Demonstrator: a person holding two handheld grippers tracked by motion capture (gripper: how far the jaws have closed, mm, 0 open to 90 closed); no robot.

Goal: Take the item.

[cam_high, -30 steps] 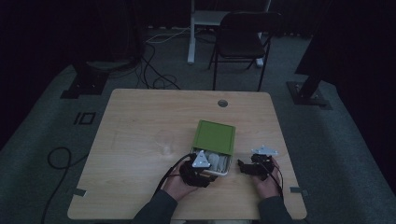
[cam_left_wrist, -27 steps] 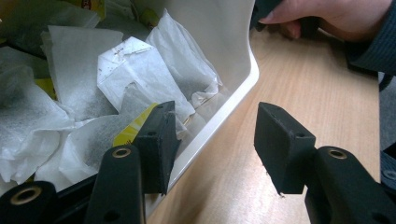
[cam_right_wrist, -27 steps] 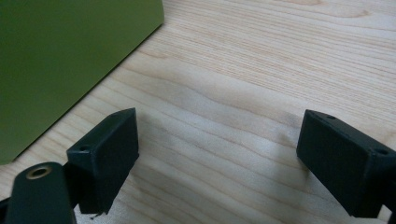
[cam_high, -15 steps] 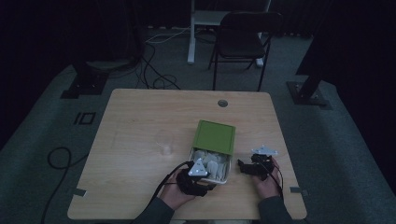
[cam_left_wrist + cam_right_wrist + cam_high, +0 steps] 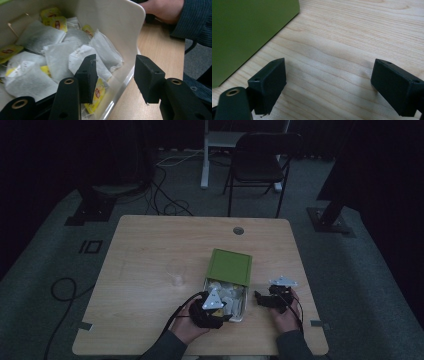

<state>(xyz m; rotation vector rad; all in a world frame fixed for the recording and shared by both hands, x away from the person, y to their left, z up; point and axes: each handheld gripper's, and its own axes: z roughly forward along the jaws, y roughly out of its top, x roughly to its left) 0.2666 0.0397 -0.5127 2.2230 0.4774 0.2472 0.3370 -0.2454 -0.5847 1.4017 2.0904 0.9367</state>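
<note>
An open white box (image 5: 243, 306) with several tea bags (image 5: 225, 292) lies near the table's front edge, and its green lid (image 5: 230, 266) stands tilted at the far end. My left gripper (image 5: 220, 312) is at the box's near end. In the left gripper view it (image 5: 116, 77) straddles the box's white wall (image 5: 117, 27): one jaw is inside over the tea bags (image 5: 57, 60), the other outside over the table. The jaws have just been closing, with the wall between them untouched. My right gripper (image 5: 257, 298) rests right of the box, open (image 5: 328, 82) over bare wood beside the lid (image 5: 244, 32).
A clear plastic cup (image 5: 176, 274) stands left of the box. A cable hole (image 5: 238, 230) sits near the table's far edge. Beyond the table are a black chair (image 5: 260, 165) and floor cables (image 5: 170, 195). The other hand and sleeve (image 5: 166, 8) lie past the box.
My left gripper has shifted slightly at the box's near end and its grey plate now shows more plainly. The right gripper has stayed where it was.
</note>
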